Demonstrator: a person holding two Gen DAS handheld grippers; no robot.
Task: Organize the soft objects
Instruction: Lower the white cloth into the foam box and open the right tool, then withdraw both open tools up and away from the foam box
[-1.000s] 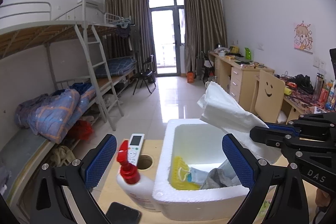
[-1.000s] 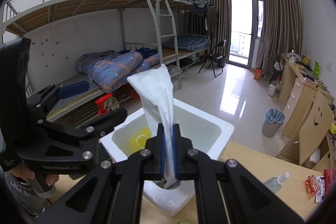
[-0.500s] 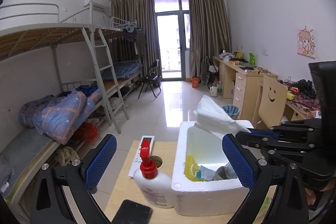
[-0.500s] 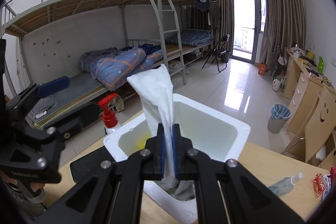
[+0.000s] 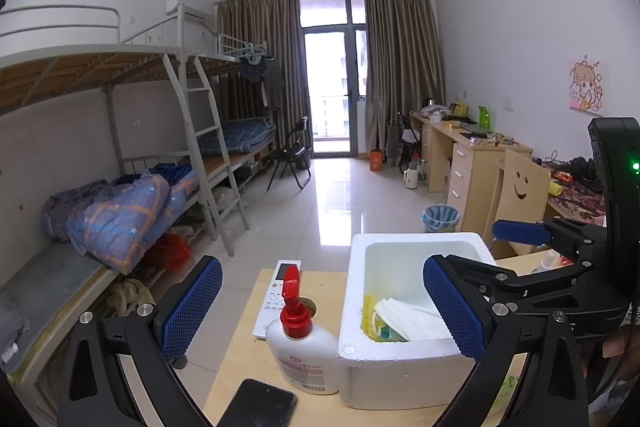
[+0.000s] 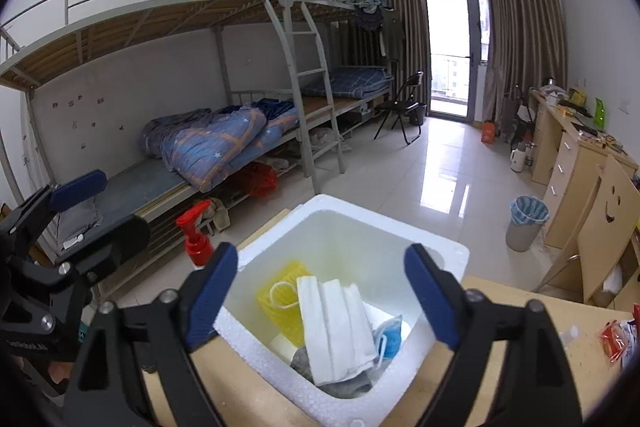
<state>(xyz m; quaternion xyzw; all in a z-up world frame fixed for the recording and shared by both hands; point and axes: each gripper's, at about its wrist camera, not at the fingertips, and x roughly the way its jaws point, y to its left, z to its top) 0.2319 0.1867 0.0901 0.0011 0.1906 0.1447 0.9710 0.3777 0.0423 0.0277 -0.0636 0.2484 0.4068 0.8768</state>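
We hold both tools with their blue pads spread apart and nothing between them, the right gripper [image 6: 322, 291] above the white foam box [image 6: 448, 255] where the folded white cloth [image 6: 340, 331] lies on a yellow item, the left gripper [image 5: 322, 311] facing the pump bottle [image 5: 300, 339].

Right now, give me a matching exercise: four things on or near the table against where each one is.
Things:
1. white cloth
2. pump bottle
3. phone
4. remote control

Places:
A. dark, at the table's near edge
B. lying in the foam box, on top
C. standing left of the box
D. flat behind the bottle

Pairs: 1-B, 2-C, 3-A, 4-D
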